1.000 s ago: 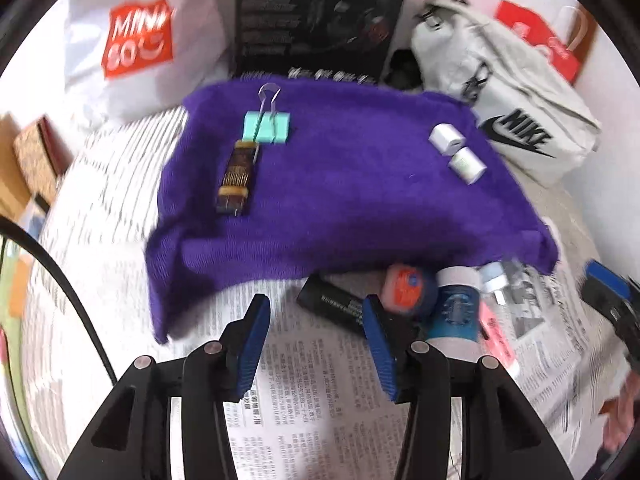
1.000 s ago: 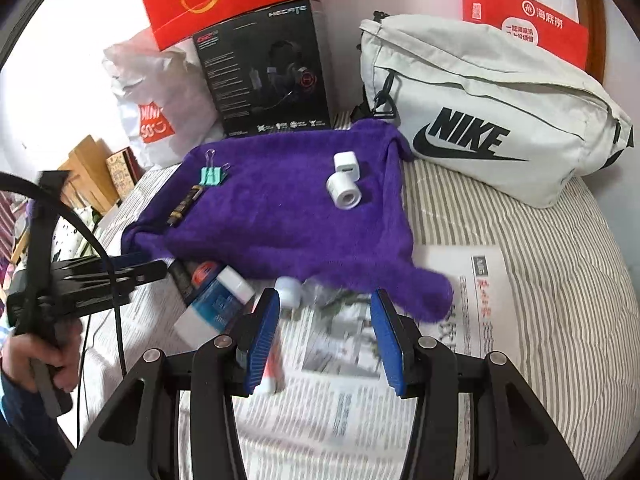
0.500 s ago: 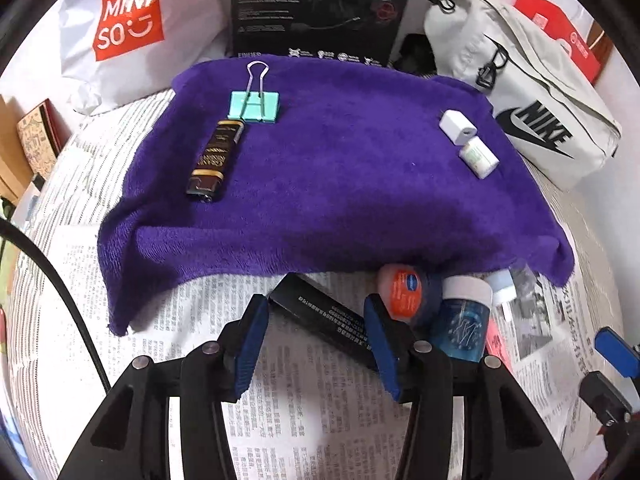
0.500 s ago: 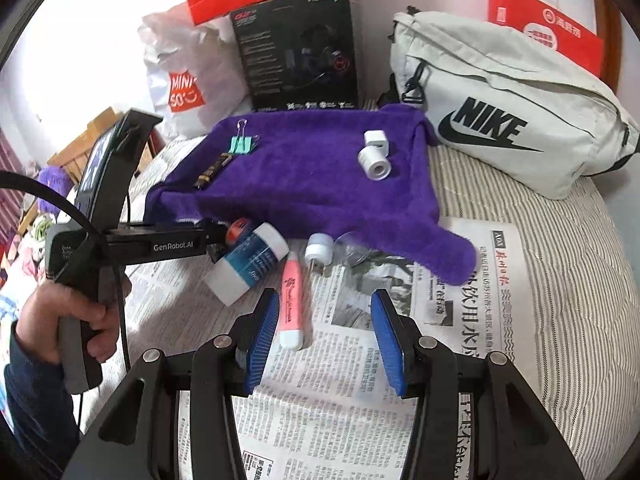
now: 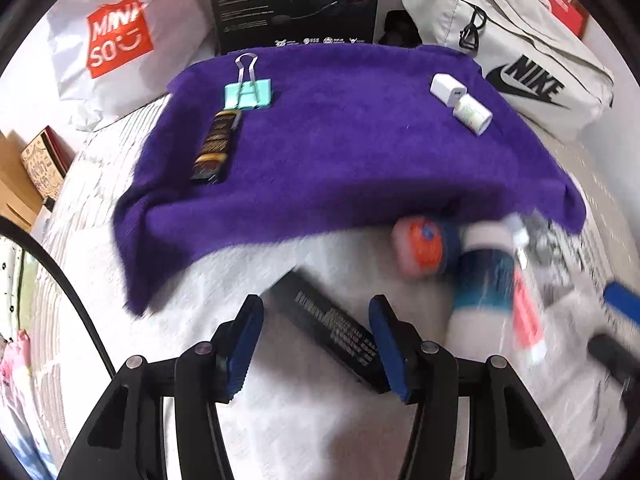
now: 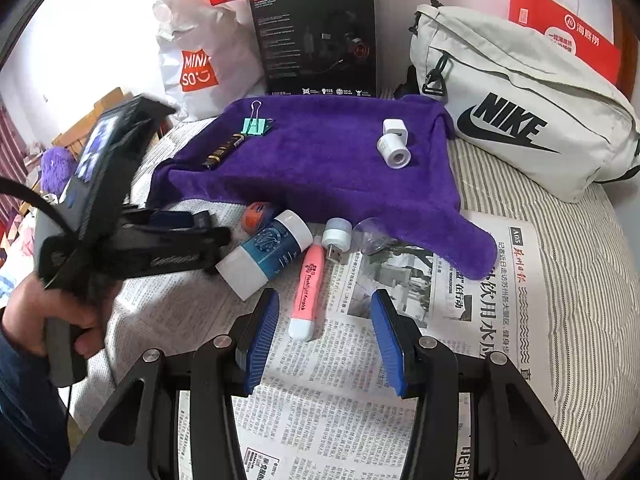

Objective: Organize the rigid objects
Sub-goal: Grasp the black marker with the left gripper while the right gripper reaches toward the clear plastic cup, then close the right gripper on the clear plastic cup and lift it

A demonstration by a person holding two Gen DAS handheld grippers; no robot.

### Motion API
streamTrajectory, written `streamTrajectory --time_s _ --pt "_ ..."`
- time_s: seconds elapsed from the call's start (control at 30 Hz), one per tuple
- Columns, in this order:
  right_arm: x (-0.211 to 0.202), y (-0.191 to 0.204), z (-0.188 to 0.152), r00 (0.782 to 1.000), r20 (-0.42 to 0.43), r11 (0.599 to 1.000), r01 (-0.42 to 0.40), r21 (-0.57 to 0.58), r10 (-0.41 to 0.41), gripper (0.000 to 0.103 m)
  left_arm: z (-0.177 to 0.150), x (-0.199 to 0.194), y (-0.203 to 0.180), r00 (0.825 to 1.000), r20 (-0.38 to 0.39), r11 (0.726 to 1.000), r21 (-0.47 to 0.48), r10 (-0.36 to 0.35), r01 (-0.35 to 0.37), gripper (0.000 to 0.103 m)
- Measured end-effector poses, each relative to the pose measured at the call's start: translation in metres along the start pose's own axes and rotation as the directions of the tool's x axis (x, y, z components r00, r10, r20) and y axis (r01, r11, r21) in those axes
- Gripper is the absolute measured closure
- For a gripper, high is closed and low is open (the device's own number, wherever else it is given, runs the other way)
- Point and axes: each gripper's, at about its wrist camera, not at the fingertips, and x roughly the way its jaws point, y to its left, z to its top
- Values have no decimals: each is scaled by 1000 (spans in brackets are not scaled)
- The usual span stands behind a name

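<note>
My left gripper (image 5: pixel 316 340) hangs over a black box (image 5: pixel 332 328) on the newspaper. Its jaws are opening, and the box lies slanted between them, untouched. My right gripper (image 6: pixel 324 340) is open, and the lower end of a pink tube (image 6: pixel 306 292) reaches in between its fingers. Beside the tube lie a blue-and-white bottle (image 6: pixel 266 254), an orange-lidded tin (image 6: pixel 256 216) and a small USB light (image 6: pixel 336 238). On the purple towel (image 6: pixel 320 168) rest a green binder clip (image 6: pixel 255 126), a dark lighter (image 6: pixel 222 152), a white charger (image 6: pixel 395 128) and a white roll (image 6: pixel 394 152).
A grey Nike bag (image 6: pixel 520 112), a black headset box (image 6: pixel 316 40) and a white Miniso bag (image 6: pixel 200 68) line the back. Newspaper (image 6: pixel 400 380) covers the striped bedcover (image 6: pixel 580 280). A hand (image 6: pixel 52 312) holds the left gripper at the left.
The left gripper has come closer to the black box and its jaws have widened. The right gripper has moved in on the pink tube, whose end now lies between its fingers.
</note>
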Motion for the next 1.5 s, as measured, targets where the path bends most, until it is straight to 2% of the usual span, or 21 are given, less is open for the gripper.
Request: streamTrajectory --time_s 0.1,0.2,0.43,0.57,0.9,1.07,1.43,1.5 --pt "-1 0 -1 1000 4 1000 -9 1 9 55 -15 -8 14 1000 -1 1000 4 16 -16 50" --pt "0 2 -2 1000 3 1000 -21 -4 21 55 -27 -13 24 1000 -2 1000 1 -2 2 50" --pt "4 4 -3 1000 -10 1000 -30 -5 30 54 -29 -14 24 999 46 1000 15 -14 14 54" --pt "4 -2 -5 1000 -8 1000 -17 5 17 54 -25 -13 19 997 68 999 28 -46 45 81" --pt "15 -28 -9 998 -45 998 54 45 -52 54 -23 -11 16 994 95 997 52 -56 51 80" --pt "24 -36 0 996 -32 995 88 49 -86 54 -25 -11 21 994 88 997 52 -61 57 80" --pt "60 -22 30 994 26 990 106 -91 -105 59 -36 -15 36 992 96 996 36 -81 77 80" --pt "67 -21 32 992 22 986 123 -115 -122 66 -36 -15 37 991 98 996 32 -87 84 80"
